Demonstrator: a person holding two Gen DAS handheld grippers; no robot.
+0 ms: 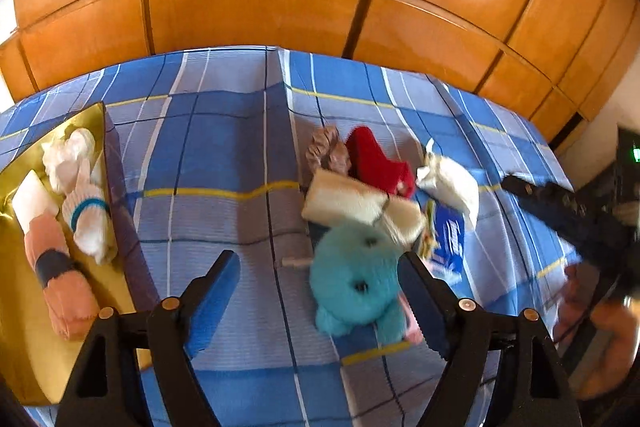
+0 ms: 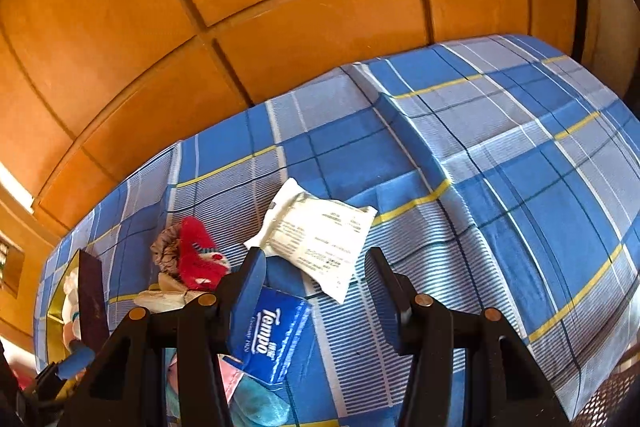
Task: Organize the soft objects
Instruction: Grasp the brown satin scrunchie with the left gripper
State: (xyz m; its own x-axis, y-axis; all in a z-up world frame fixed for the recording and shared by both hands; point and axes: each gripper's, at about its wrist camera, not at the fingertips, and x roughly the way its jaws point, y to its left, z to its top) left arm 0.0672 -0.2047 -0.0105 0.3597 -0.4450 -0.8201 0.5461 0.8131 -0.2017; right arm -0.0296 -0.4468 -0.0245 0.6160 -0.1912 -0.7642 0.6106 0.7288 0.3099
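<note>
Soft objects lie in a pile on the blue plaid bedsheet [image 1: 224, 155]. A teal plush toy [image 1: 354, 285] sits just left of the right finger of my open, empty left gripper [image 1: 320, 291]. Behind it are a cream roll [image 1: 352, 201], a red sock [image 1: 378, 161], a brownish scrunchie [image 1: 326, 149], a white packet [image 1: 452, 185] and a blue Tempo tissue pack [image 1: 448, 239]. My right gripper [image 2: 320, 291] is open and empty, above the Tempo pack [image 2: 272, 335], with the white packet [image 2: 320, 239] just ahead. The red sock [image 2: 196, 255] lies to its left.
A gold-lined box [image 1: 24, 307] at the left holds rolled socks, a pink roll and white soft items; it also shows in the right wrist view [image 2: 90, 299]. Orange wooden wardrobe panels [image 1: 256, 7] stand behind the bed. The right gripper's black body [image 1: 568, 215] shows at the left view's right edge.
</note>
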